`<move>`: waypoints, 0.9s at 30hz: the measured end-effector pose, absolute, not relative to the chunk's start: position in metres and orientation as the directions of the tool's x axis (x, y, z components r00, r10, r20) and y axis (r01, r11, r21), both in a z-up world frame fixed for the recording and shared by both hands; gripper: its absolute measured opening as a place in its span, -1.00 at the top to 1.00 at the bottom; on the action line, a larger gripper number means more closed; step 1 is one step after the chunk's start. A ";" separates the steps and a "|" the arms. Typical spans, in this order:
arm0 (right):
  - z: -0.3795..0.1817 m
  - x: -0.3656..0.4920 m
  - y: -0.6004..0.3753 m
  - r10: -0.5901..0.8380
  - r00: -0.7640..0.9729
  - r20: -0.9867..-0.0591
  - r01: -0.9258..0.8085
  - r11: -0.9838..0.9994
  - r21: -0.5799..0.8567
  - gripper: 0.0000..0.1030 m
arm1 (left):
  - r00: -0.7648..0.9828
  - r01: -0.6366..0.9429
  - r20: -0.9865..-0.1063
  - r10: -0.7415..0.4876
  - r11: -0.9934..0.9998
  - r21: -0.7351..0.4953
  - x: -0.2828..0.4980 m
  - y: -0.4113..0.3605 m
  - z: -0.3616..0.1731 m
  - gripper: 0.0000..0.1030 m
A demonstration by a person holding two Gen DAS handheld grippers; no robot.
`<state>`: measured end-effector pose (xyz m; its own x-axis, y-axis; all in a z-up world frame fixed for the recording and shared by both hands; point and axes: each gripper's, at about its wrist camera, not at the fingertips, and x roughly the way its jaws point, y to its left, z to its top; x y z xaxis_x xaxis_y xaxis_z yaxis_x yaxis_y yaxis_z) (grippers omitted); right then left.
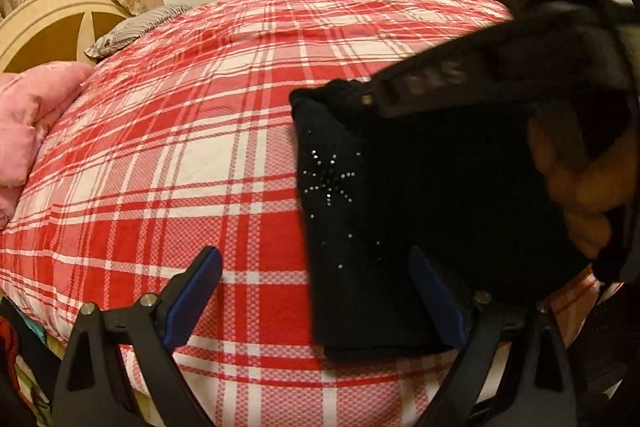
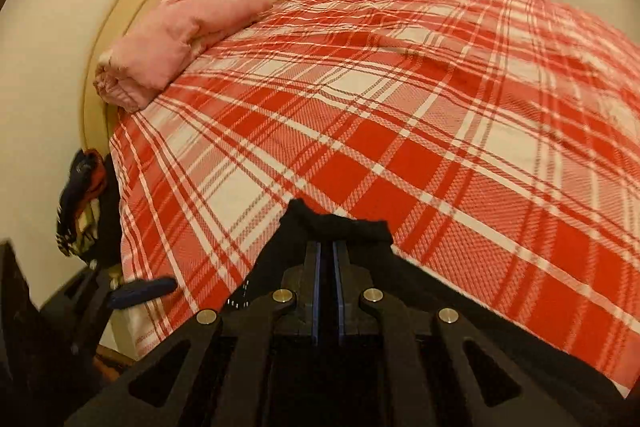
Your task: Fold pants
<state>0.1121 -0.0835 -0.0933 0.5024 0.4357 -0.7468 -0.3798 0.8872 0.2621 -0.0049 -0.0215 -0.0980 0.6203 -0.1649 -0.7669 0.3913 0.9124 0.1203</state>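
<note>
While the black pants (image 1: pixel 400 227) are held folded above the plaid bed (image 1: pixel 180 147), an edge is pinched by the right gripper (image 2: pixel 329 267), its jaws closed; the left gripper (image 1: pixel 316 287) is spread wide, empty.

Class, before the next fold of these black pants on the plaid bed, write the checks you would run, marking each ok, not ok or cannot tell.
1. Right gripper shut on black pants: ok.
2. Left gripper open, holding nothing: ok.
3. Pants over plaid bedcover, with bare cover beside them: ok.
4. Pink quilt well apart from pants: ok.
5. Layers evenly aligned: cannot tell.
</note>
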 end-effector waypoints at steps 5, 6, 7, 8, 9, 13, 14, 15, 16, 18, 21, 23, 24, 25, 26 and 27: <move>-0.101 0.136 -0.090 0.421 0.503 -0.755 -0.292 0.905 0.310 0.95 | 0.626 0.395 -0.763 -0.163 0.909 0.129 -0.008 -0.022 -0.097 -0.84; -0.100 0.138 -0.088 0.418 0.506 -0.755 -0.296 0.906 0.303 0.95 | 0.619 0.396 -0.766 -0.172 0.911 0.116 -0.008 -0.019 -0.096 -0.84; -0.095 0.139 -0.085 0.425 0.507 -0.750 -0.314 0.901 0.298 0.92 | 0.610 0.398 -0.771 -0.183 0.912 0.098 -0.006 -0.017 -0.096 -0.85; -0.090 0.139 -0.085 0.440 0.506 -0.742 -0.334 0.893 0.301 0.88 | 0.598 0.398 -0.777 -0.198 0.914 0.074 -0.005 -0.013 -0.097 -0.85; -0.085 0.138 -0.084 0.457 0.503 -0.733 -0.357 0.883 0.305 0.88 | 0.587 0.397 -0.782 -0.211 0.917 0.050 -0.002 -0.010 -0.098 -0.86; -0.061 0.137 -0.074 0.496 0.480 -0.724 -0.465 0.843 0.269 0.88 | 0.572 0.390 -0.789 -0.223 0.920 0.023 -0.001 -0.009 -0.101 -0.89; -0.059 0.138 -0.069 0.495 0.467 -0.732 -0.489 0.835 0.253 0.88 | 0.576 0.392 -0.788 -0.219 0.920 0.031 -0.001 -0.010 -0.100 -0.89; -0.059 0.141 -0.063 0.492 0.443 -0.749 -0.519 0.822 0.233 0.88 | 0.579 0.393 -0.786 -0.215 0.919 0.038 -0.002 -0.011 -0.100 -0.89; -0.060 0.142 -0.060 0.486 0.430 -0.761 -0.534 0.817 0.220 0.88 | 0.580 0.394 -0.786 -0.214 0.918 0.040 -0.003 -0.011 -0.100 -0.89; -0.064 0.145 -0.053 0.478 0.391 -0.787 -0.562 0.801 0.207 0.88 | 0.579 0.393 -0.787 -0.216 0.919 0.037 -0.003 -0.011 -0.100 -0.89; -0.069 0.146 -0.052 0.475 0.365 -0.801 -0.575 0.791 0.207 0.86 | 0.583 0.392 -0.785 -0.209 0.919 0.046 -0.005 -0.012 -0.100 -0.89; -0.071 0.147 -0.053 0.455 0.368 -0.811 -0.571 0.799 0.189 0.73 | 0.587 0.392 -0.784 -0.203 0.918 0.055 -0.006 -0.014 -0.100 -0.89; -0.072 0.148 -0.053 0.456 0.361 -0.813 -0.574 0.796 0.192 0.70 | 0.588 0.392 -0.784 -0.201 0.918 0.058 -0.006 -0.014 -0.100 -0.89; -0.073 0.147 -0.053 0.459 0.352 -0.816 -0.582 0.790 0.194 0.66 | 0.589 0.392 -0.783 -0.200 0.918 0.059 -0.007 -0.014 -0.100 -0.89; -0.074 0.148 -0.052 0.459 0.345 -0.819 -0.589 0.785 0.192 0.62 | 0.588 0.392 -0.783 -0.201 0.918 0.059 -0.007 -0.014 -0.100 -0.89; -0.075 0.148 -0.051 0.458 0.339 -0.822 -0.595 0.781 0.189 0.58 | 0.588 0.392 -0.783 -0.202 0.918 0.058 -0.006 -0.014 -0.100 -0.89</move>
